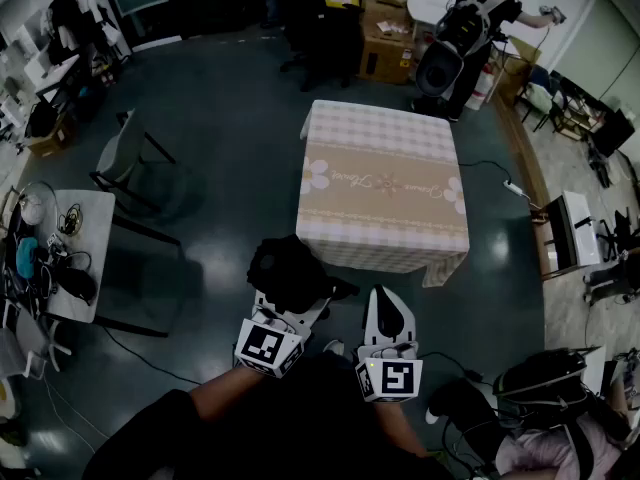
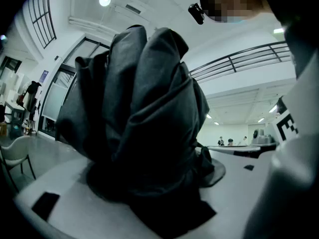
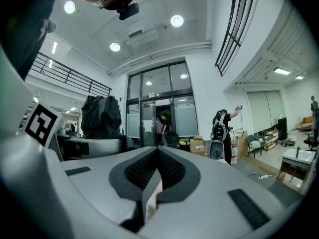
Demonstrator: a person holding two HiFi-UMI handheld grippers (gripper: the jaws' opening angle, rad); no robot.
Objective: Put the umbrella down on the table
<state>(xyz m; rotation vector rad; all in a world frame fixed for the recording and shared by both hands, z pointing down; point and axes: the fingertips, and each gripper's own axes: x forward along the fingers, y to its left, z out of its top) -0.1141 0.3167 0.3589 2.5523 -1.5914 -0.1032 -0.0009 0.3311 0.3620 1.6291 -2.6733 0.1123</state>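
Observation:
A black folded umbrella [image 1: 287,268] is a crumpled bundle held in my left gripper [image 1: 292,293], whose jaws are closed on it. In the left gripper view the umbrella's fabric [image 2: 144,118] fills the middle between the two white jaws and hides the pads. My right gripper [image 1: 388,310] is just to its right, shut with nothing in it; its dark pads [image 3: 172,171] meet at the tip. The right gripper view also shows the umbrella [image 3: 101,116] to the left. The table [image 1: 385,128], under a pink checked cloth, stands a short way ahead of both grippers.
A grey chair [image 1: 125,158] and a cluttered white desk [image 1: 85,258] are on the left. Cardboard boxes [image 1: 385,30] and a person wearing a backpack rig [image 1: 470,23] are beyond the table. A cable and power strip [image 1: 515,188] lie on the floor to its right.

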